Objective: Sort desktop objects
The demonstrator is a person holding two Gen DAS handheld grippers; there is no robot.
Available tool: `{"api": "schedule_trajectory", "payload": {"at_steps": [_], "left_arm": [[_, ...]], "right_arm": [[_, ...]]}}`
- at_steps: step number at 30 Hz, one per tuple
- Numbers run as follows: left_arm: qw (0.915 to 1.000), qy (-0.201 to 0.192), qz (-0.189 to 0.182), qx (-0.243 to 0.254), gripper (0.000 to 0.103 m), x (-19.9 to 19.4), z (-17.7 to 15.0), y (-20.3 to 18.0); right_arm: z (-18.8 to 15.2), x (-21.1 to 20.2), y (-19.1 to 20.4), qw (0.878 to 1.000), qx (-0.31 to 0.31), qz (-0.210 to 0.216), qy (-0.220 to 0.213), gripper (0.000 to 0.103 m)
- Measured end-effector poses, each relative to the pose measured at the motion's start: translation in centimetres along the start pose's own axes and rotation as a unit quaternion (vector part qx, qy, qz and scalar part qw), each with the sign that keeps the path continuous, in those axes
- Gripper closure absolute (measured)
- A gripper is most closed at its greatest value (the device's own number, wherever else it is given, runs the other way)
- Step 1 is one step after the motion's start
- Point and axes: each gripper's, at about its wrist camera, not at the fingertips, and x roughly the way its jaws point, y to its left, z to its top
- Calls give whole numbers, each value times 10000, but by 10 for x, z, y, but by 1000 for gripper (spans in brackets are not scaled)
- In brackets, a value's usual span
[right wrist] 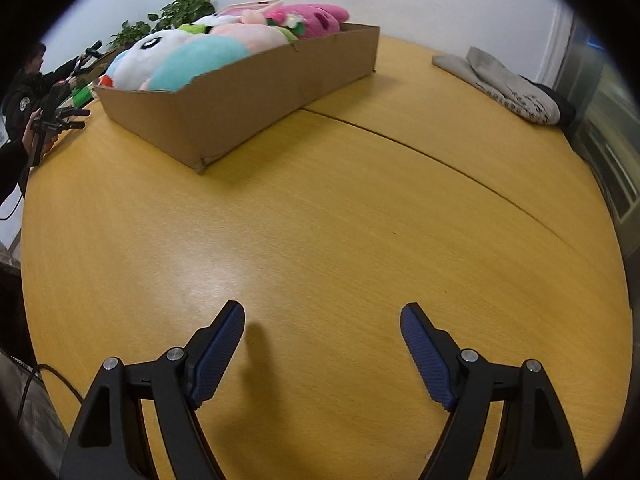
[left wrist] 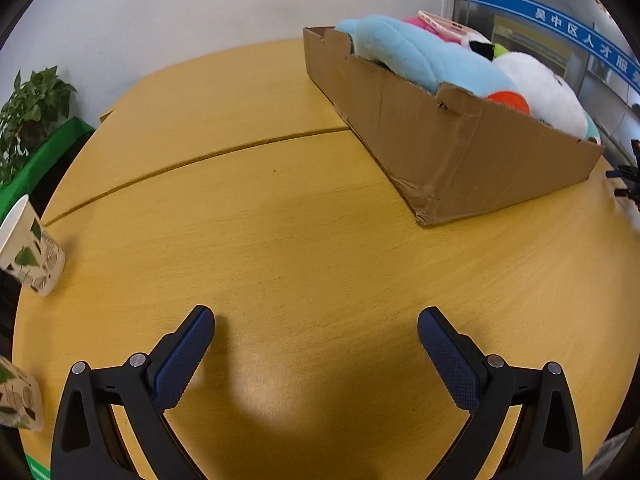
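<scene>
The left wrist camera is sitting low over the table (left wrist: 304,248), looking forward between the spread fingers of the left gripper (left wrist: 316,320) at the bottom of the frame, with the box (left wrist: 448,152) lying at upper right. The right wrist camera is looking likewise past the right gripper (right wrist: 322,314), with the box (right wrist: 248,92) at upper left. Both views are sharing the table, its seam and the box, seen from opposite sides.

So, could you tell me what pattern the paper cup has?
Green leaves on white paper cup, clearest in the left wrist view.
</scene>
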Motion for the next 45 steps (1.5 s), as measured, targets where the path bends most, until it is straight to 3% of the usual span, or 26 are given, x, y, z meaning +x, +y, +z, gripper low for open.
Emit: {"api": "schedule_trajectory", "payload": {"at_steps": [1,5,17,45], "left_arm": [[10000,11,-61,31,0,1,1,0],[9998,40,-182,63,0,5,6,-1],[9998,49,-183,41,0,5,11,8],[9991,49,-342,262,0,13,19,3]], "right_arm": [[-1,3,-1,10000,55,47,-11,22],[-7,7,3,9992,-114,336,-177,0],[-16,5,-7,9961,-603,613,-175,0],[-8,19,-13,9952,-723,625,-194,0]]}}
